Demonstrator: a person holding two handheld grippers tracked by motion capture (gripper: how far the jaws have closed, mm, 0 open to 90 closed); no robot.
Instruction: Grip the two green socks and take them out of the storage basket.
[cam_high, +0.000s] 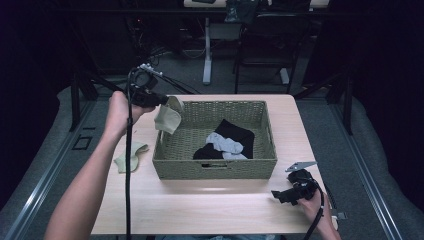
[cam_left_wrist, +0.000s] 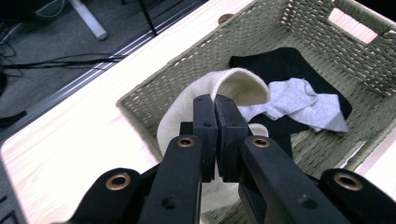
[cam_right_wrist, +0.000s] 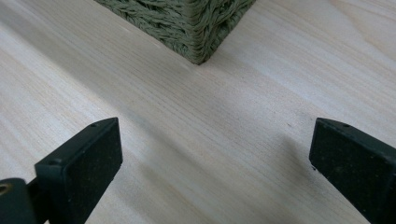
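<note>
overhead, second cream sock (cam_high: 129, 159) beside basket (cam_high: 215, 169)

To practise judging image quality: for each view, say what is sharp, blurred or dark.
High view: table lit, room behind dark. Left gripper view: jaws soft, cream sock and basket clearer. Right gripper view: wood grain sharp, basket corner slightly soft.

left tongs (cam_left_wrist: 215, 105): black, brass-ringed screws | right tongs (cam_right_wrist: 215, 154): black pads | forearms apparently bare | black cables
</note>
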